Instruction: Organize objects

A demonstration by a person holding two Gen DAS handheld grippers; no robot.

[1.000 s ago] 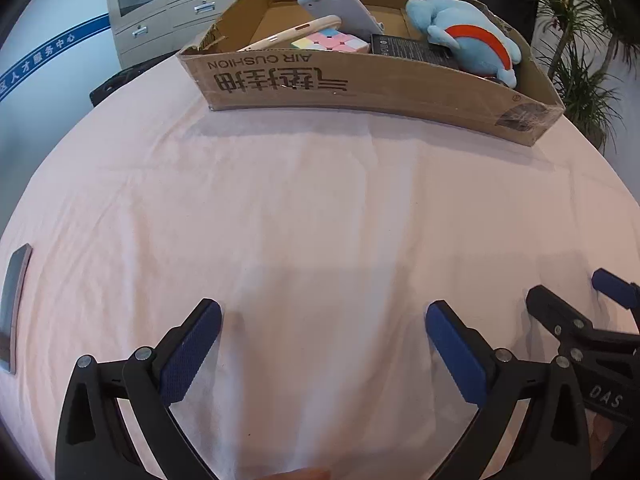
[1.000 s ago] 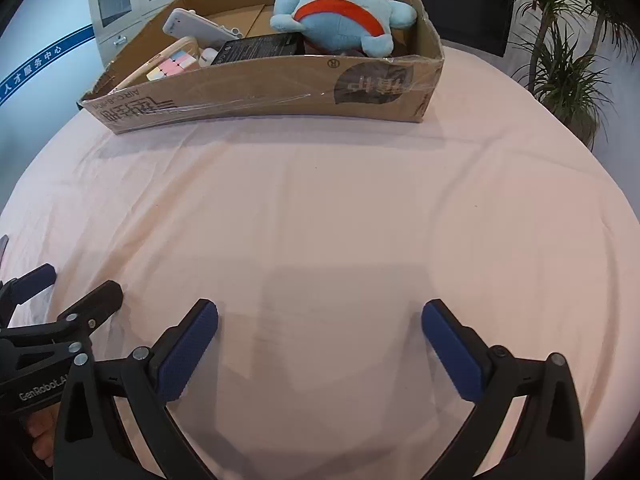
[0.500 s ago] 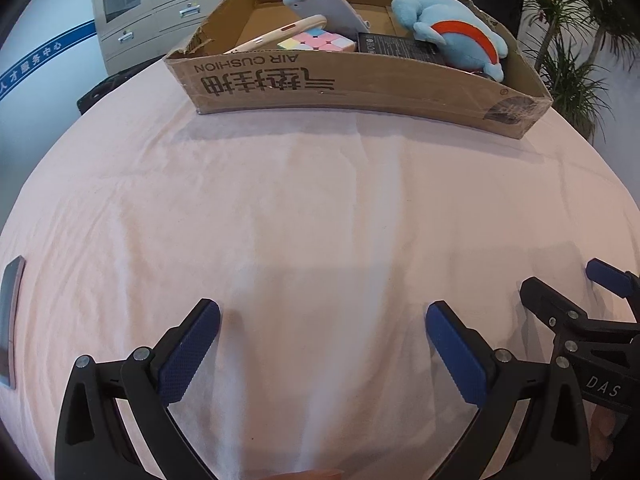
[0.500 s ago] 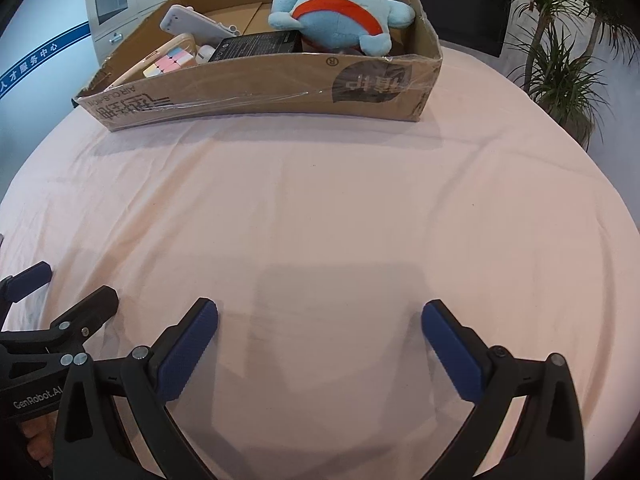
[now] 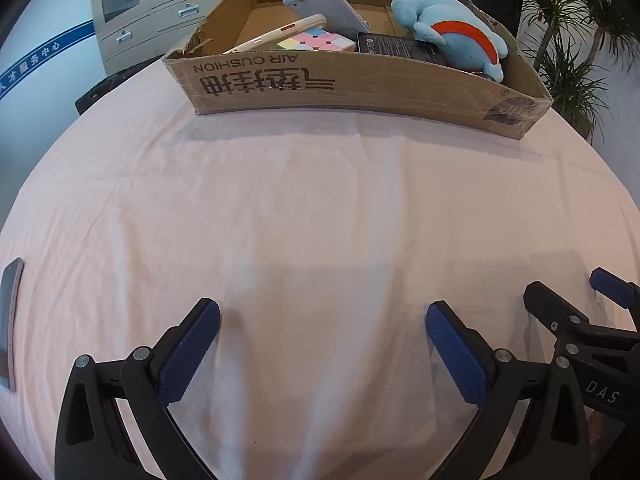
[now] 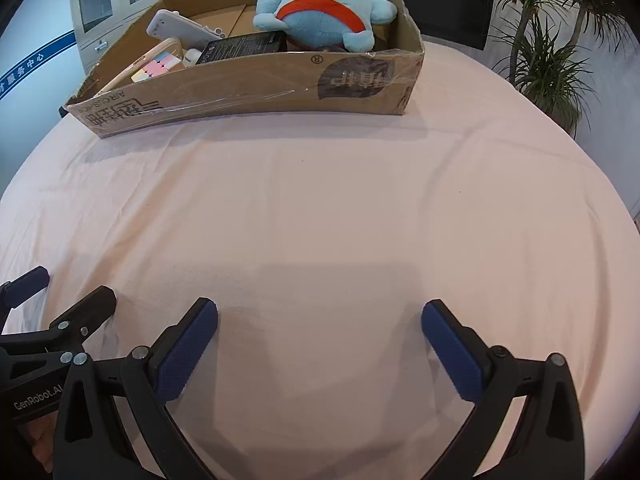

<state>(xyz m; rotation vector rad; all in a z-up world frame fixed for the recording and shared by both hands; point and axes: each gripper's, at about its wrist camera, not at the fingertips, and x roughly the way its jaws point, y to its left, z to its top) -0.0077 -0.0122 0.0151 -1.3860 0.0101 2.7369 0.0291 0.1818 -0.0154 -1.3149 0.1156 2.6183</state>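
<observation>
Pink cloth (image 5: pixel 320 208) covers the round table, and cabinets (image 5: pixel 160 4) and plants (image 6: pixel 548 60) stand behind it. At the far side sits a cardboard box (image 5: pixel 352 84). Inside it I see a blue plush (image 5: pixel 456 40), a black box (image 5: pixel 396 44), a pastel cube (image 5: pixel 316 42), a grey phone (image 5: pixel 324 6) and a beige phone (image 5: pixel 276 36). My left tongs (image 5: pixel 322 340) are wide open and hold nothing. My right tongs (image 6: pixel 320 338) are also wide open and empty, just beside the left. A flat device (image 5: pixel 9 320) lies at the left edge of the cloth.
</observation>
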